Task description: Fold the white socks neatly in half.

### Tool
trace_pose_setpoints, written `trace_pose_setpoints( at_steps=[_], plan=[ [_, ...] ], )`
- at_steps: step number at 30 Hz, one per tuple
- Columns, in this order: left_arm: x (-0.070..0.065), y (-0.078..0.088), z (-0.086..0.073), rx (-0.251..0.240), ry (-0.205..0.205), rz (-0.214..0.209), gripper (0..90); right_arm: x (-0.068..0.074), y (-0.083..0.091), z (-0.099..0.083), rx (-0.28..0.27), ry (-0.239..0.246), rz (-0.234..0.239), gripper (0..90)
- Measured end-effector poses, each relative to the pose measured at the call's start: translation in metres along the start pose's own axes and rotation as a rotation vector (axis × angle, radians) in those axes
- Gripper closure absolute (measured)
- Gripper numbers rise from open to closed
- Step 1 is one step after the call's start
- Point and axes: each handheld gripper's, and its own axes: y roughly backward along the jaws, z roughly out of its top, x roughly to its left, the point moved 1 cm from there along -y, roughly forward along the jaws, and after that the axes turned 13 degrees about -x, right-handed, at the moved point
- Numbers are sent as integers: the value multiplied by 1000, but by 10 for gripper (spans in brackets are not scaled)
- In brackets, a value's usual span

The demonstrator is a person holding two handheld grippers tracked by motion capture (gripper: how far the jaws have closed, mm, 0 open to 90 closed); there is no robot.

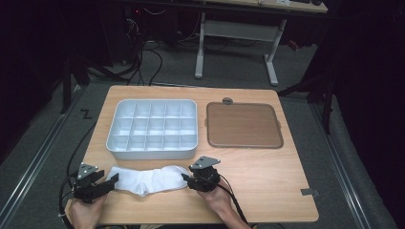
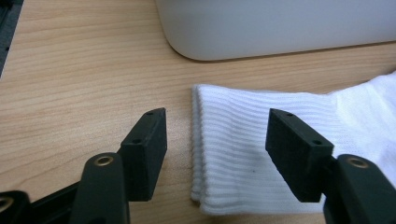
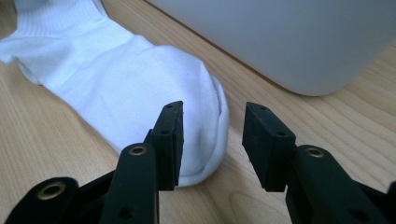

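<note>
Wooden table (image 1: 267, 176) holds grey compartment tray (image 1: 153, 129) and brown lid (image 1: 243, 125). White sock (image 1: 150, 179) lies flat near front edge, just before tray. Left gripper (image 1: 111, 183) jaws apart straddling cuff; right gripper (image 1: 187, 180) jaws apart at toe.

Your right gripper (image 1: 190, 182) is covering the sock's (image 1: 148, 179) toe at the table's near edge.

white ribbed knit sock (image 2: 252, 154) – soft cloth; table (image 1: 267, 176) – matt light wood grain
</note>
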Motion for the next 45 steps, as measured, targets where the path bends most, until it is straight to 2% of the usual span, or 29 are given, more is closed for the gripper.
trace_pose_setpoints(
  at_steps=[7,10,11,15,16,20,26,37,39,40,45],
  plan=[
    [0,0,-3,20,-8,-2,500,0,-6,-2,8,-5,5,638],
    [0,0,-5,33,4,-6,523,0,-7,-3,21,-9,8,660],
    [1,1,-5,30,20,-11,541,-1,-7,-4,27,-10,13,678],
    [1,1,-5,31,20,-13,585,-1,-8,-5,28,-12,23,729],
    [1,1,-5,35,18,-15,613,0,-8,-5,28,-10,22,767],
    [0,3,-6,46,18,-30,683,0,-7,-6,34,-1,12,821],
    [-5,3,-6,64,25,-44,763,-1,-5,-7,37,11,4,846],
    [-16,5,-8,78,37,-77,784,-8,7,-10,31,11,-13,851],
    [-21,7,-8,82,47,-91,785,-9,9,-10,30,11,-13,852],
    [-27,9,-9,83,42,-106,785,-11,12,-11,28,10,-17,851],
    [-37,9,-12,88,32,-133,786,-17,23,-14,23,-4,-36,852]
  ],
)
